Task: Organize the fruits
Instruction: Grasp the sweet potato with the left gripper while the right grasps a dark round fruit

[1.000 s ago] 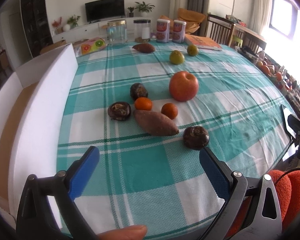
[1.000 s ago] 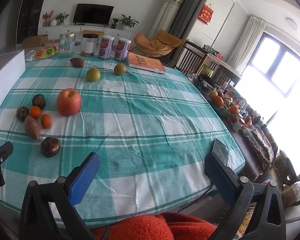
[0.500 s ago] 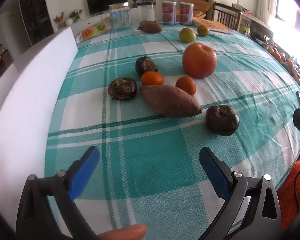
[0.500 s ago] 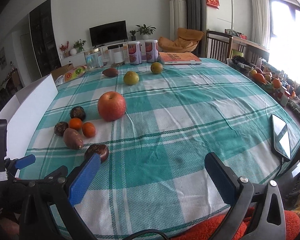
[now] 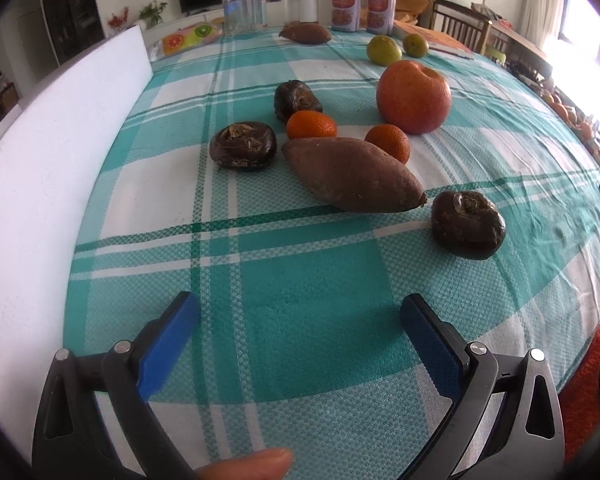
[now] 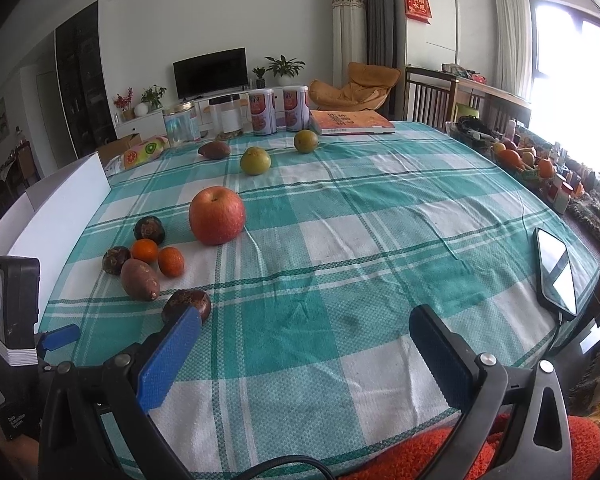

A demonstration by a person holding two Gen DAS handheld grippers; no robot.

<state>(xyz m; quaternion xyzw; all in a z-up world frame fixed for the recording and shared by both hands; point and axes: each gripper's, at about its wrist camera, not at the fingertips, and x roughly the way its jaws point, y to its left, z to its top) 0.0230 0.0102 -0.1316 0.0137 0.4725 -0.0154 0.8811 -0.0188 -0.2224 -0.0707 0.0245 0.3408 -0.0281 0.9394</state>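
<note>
A sweet potato [image 5: 352, 174] lies on the teal checked tablecloth [image 5: 300, 280], a short way ahead of my open, empty left gripper [image 5: 296, 316]. Around it sit two small oranges [image 5: 311, 125], three dark round fruits [image 5: 243, 146] and a red apple [image 5: 413, 96]. Farther back are two green fruits [image 5: 383, 50] and a second sweet potato [image 5: 306, 33]. My right gripper [image 6: 306, 332] hangs open and empty over the cloth near the front edge, right of the cluster; the nearest dark fruit [image 6: 186, 304] sits just behind its left finger. The apple [image 6: 217, 220] stands beyond.
A white foam box wall [image 5: 60, 160] runs along the left edge. Jars and cans [image 6: 264, 114], a book [image 6: 352, 122] and a fruit-print pack [image 6: 146, 152] line the far edge. A phone [image 6: 556, 272] lies at the right edge. An orange knit garment [image 6: 440, 456] lies below the right gripper.
My left gripper has moved forward and lower toward the sweet potato cluster. The right gripper has swung left, bringing the fruits and the left gripper's body into its view.
</note>
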